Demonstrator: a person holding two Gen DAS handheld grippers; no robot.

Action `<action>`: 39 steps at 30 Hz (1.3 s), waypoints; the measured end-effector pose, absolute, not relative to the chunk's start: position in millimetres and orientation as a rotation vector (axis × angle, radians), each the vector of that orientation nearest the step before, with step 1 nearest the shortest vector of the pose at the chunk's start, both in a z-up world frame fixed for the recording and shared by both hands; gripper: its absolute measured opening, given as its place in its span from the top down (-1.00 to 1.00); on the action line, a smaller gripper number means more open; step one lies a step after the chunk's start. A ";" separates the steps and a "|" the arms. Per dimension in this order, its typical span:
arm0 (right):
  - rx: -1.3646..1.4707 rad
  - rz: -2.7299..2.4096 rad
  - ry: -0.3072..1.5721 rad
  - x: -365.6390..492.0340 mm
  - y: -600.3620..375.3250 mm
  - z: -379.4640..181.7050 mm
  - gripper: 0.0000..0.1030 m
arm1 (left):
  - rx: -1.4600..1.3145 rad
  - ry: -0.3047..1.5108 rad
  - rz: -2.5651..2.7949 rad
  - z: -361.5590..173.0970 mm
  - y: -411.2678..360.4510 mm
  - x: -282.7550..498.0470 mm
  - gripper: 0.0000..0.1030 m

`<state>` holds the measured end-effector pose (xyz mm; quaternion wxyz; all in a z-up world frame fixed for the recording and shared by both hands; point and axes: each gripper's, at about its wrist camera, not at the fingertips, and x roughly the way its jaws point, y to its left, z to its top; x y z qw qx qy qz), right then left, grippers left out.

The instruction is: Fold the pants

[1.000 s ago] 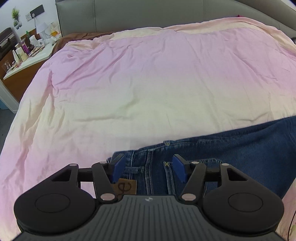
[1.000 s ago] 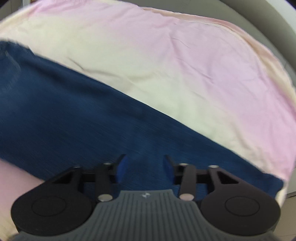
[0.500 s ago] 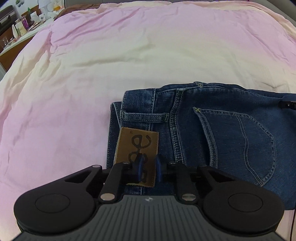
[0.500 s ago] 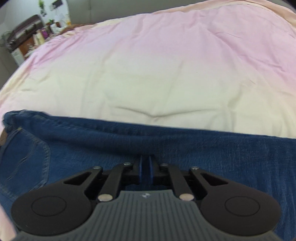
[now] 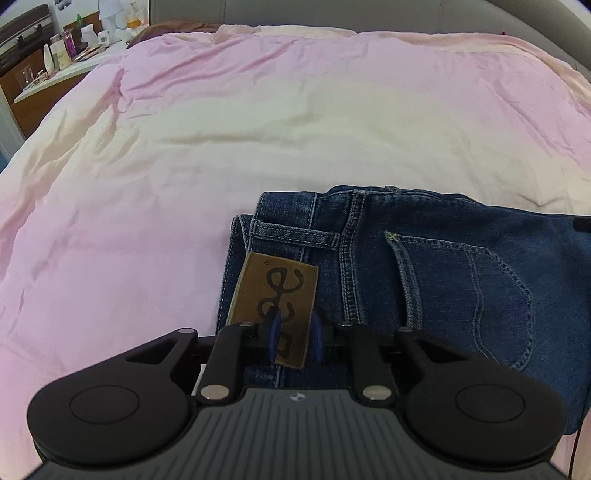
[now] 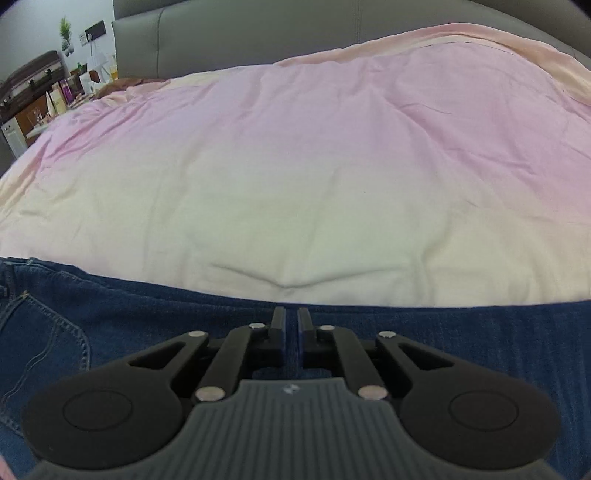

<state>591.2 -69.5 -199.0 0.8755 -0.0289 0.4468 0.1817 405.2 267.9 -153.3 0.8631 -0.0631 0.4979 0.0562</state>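
Blue denim pants [image 5: 443, 266] lie flat on the bed, folded lengthwise, back pocket up, waistband to the left. A brown leather patch [image 5: 275, 295] sits on the waistband. My left gripper [image 5: 293, 339] is shut on the waistband at the lower edge of the patch. In the right wrist view the pants [image 6: 147, 317] stretch across the lower frame. My right gripper [image 6: 291, 325] is shut on the denim of the leg, near its far edge.
The pink and cream duvet [image 5: 295, 110] covers the whole bed beyond the pants. A grey headboard [image 6: 295, 33] runs along the back. A bedside table with bottles and a lamp [image 5: 66, 51] stands at the far left.
Both grippers went from open above the pants to shut on the denim. The left one came down onto the waistband patch, the right one onto the leg.
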 end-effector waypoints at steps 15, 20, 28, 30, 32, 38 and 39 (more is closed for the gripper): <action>0.031 0.575 0.854 372.2 -133.8 -167.7 0.58 | -0.039 0.984 -0.063 -131.1 151.4 299.0 0.41; -0.004 0.693 0.850 316.9 -82.8 -198.0 0.16 | 0.172 0.993 -0.118 -147.5 127.7 291.1 0.16; -0.180 0.729 0.745 312.0 -19.1 -222.0 0.16 | 0.255 1.053 -0.078 -162.6 153.3 314.9 0.15; -0.221 0.745 0.698 316.2 -10.2 -216.1 0.12 | 0.274 1.058 0.007 -165.0 169.9 323.8 0.48; -0.261 0.761 0.653 319.0 -2.0 -213.4 0.12 | 0.227 1.063 0.035 -165.1 187.0 331.6 0.45; -0.414 0.788 0.688 331.3 19.2 -236.3 0.55 | 0.214 1.075 0.010 -171.1 199.2 342.3 0.47; -0.428 0.774 0.687 330.6 19.3 -237.3 0.78 | 0.221 1.077 0.009 -171.4 198.8 343.0 0.50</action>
